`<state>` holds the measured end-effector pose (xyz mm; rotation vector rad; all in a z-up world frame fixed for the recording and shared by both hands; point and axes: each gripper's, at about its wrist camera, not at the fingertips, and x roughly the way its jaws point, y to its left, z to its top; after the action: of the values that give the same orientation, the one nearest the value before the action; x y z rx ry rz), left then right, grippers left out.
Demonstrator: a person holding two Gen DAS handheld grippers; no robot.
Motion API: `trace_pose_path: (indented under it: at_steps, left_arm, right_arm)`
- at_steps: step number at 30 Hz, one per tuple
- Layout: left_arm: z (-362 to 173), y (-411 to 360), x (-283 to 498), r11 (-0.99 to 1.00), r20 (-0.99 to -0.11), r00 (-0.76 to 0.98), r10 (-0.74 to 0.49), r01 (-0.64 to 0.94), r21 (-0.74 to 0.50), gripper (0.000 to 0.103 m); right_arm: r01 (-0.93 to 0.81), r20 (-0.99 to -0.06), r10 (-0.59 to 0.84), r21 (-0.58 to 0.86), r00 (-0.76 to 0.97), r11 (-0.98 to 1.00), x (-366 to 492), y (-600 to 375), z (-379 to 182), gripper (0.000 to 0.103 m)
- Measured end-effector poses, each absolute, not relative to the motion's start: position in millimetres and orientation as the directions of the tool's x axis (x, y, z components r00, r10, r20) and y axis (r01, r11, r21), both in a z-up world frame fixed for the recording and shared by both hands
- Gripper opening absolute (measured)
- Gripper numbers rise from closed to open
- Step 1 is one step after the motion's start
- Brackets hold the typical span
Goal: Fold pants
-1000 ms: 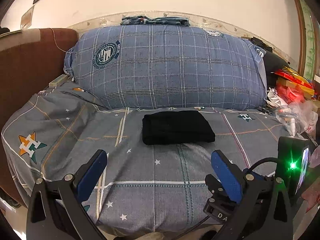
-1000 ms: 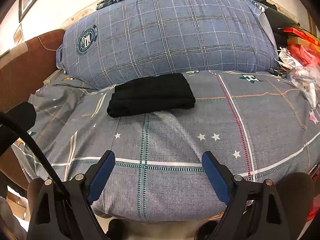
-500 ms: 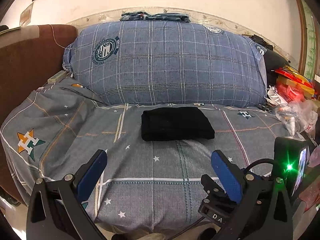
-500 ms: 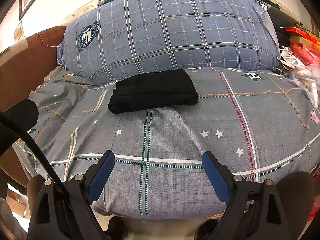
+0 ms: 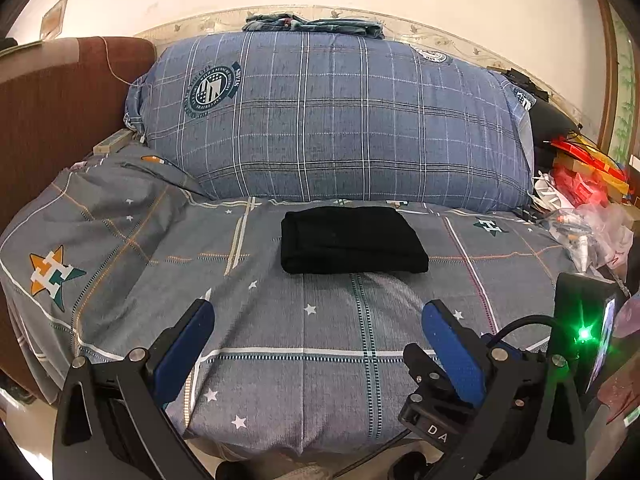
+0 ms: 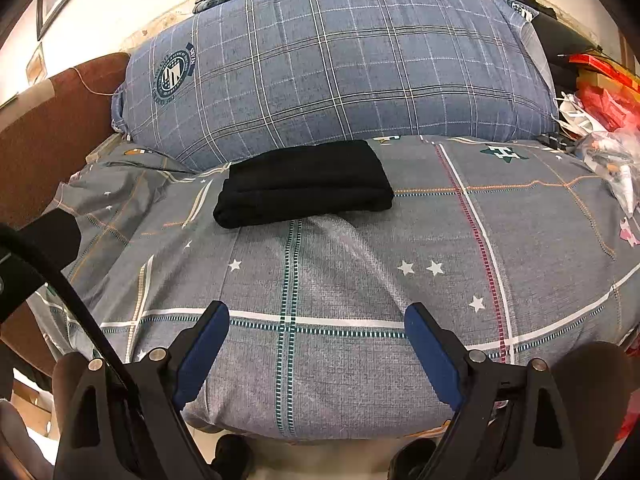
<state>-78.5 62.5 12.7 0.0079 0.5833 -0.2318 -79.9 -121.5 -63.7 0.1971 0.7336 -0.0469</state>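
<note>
My left tool point(image 5: 316, 322) wide open and holding nothing, low over the bed point(image 5: 328, 380), black pants point(image 5: 352, 240) folded flat farther ahead, just in front of a big blue checked pillow point(image 5: 332, 120), messy bags point(image 5: 588, 208) on the right

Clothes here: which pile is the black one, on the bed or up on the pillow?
The folded black pants lie on the bed sheet; the bluish clothes sit atop the plaid pillow.

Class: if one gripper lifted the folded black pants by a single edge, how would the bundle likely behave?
The black pants are soft stacked fabric layers, so they would probably droop and unfold rather than stay flat. Pushed across the bedsheet, they would likely drag and bunch, not slide or roll. They look light and unbreakable.
</note>
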Motion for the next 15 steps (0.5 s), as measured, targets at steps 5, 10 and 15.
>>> trace_pose_path:
  at_steps: [5, 10, 15]
  left_arm:
    - [10.2, 63.2, -78.0, 0.973, -0.553, 0.804, -0.218, 0.22, -0.063, 0.103]
    - [7.5, 64.1, -77.0, 0.973, -0.562, 0.797, -0.221, 0.22, -0.071, 0.103]
    - [5.2, 63.9, -76.8, 0.973, -0.567, 0.793, -0.221, 0.22, -0.071, 0.103]
  right_arm:
    - [0.109, -0.673, 0.027, 0.158, 0.739, 0.981, -80.0, -119.5, -65.3, 0.093]
    - [0.108, -0.676, 0.026, 0.156, 0.737, 0.982, -79.5, -118.1, -66.9, 0.093]
    - [0.109, -0.68, 0.028, 0.158, 0.733, 0.981, -79.2, -117.2, -68.6, 0.093]
